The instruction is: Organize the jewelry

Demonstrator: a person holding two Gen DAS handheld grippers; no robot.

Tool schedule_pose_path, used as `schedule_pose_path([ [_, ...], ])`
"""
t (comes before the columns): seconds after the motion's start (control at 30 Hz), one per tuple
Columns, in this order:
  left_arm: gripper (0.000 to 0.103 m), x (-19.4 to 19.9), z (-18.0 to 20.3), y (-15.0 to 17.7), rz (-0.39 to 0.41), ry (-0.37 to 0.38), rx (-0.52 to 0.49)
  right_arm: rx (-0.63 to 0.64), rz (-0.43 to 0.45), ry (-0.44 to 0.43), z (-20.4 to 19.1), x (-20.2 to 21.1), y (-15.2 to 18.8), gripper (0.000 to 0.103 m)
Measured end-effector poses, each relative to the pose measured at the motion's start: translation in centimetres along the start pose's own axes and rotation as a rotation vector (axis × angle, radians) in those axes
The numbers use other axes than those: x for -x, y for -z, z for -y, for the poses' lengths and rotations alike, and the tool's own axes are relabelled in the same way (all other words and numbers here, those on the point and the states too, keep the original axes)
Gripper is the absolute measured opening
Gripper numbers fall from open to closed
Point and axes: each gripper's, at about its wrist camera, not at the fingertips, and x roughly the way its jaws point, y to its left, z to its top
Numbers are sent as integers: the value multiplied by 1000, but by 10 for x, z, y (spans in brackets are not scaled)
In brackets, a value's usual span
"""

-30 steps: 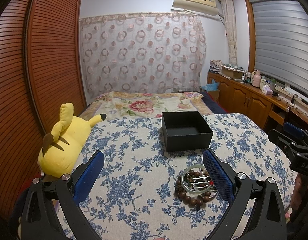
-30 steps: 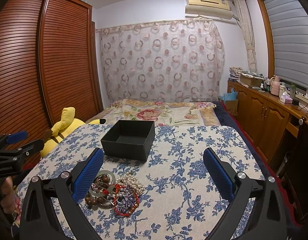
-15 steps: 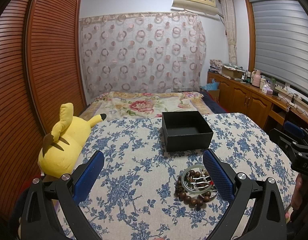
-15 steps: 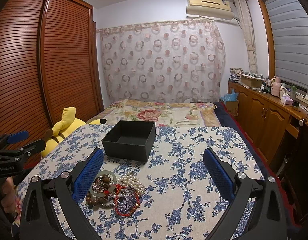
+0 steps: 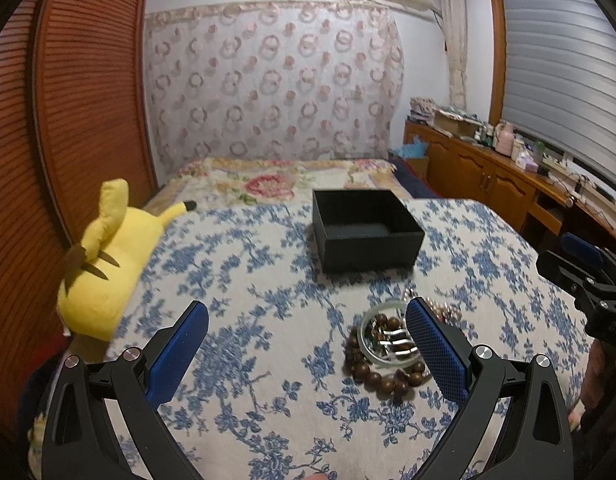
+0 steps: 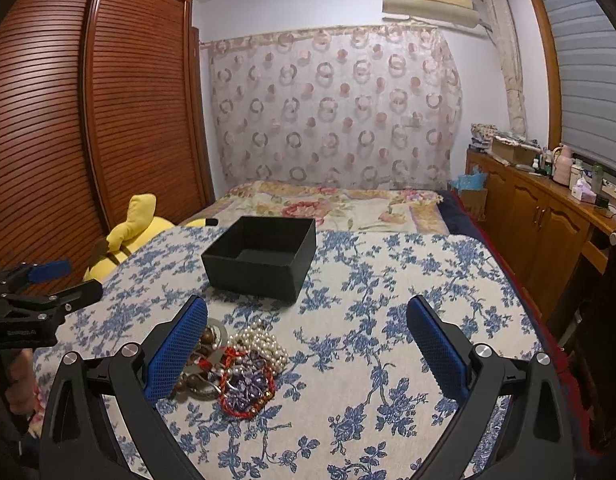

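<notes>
A pile of jewelry lies on the blue-flowered cloth: a brown wooden bead bracelet (image 5: 372, 376), a pale green bangle (image 5: 382, 354), a pearl string (image 6: 264, 342) and a red and purple beaded piece (image 6: 248, 392). An open black box (image 5: 366, 232) (image 6: 262, 258) stands empty just beyond the pile. My left gripper (image 5: 308, 354) is open, its right finger beside the pile. My right gripper (image 6: 308, 354) is open too, its left finger over the pile's left part. Neither holds anything.
A yellow plush toy (image 5: 108, 256) lies at the left edge of the bed by the brown slatted wardrobe (image 6: 88, 120). A wooden sideboard (image 6: 548, 220) with bottles runs along the right wall. A floral quilt (image 6: 328, 204) covers the far end of the bed.
Both grippers have moved forward and a little lower toward the pile; the box and the jewelry look closer. Both stay open and empty.
</notes>
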Motion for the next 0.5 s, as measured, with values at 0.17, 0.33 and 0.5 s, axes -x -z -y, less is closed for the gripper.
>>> schedule_pose_path([
  [0.17, 96, -17, 4, 9, -45, 51, -12, 18, -28, -31, 3, -6, 8, 96],
  [0.33, 95, -32, 11, 16, -89, 97, -29, 26, -70, -58, 5, -15, 17, 86],
  [0.5, 95, -48, 19, 21, -143, 166, -47, 45, -114, -93, 3, -25, 28, 75],
])
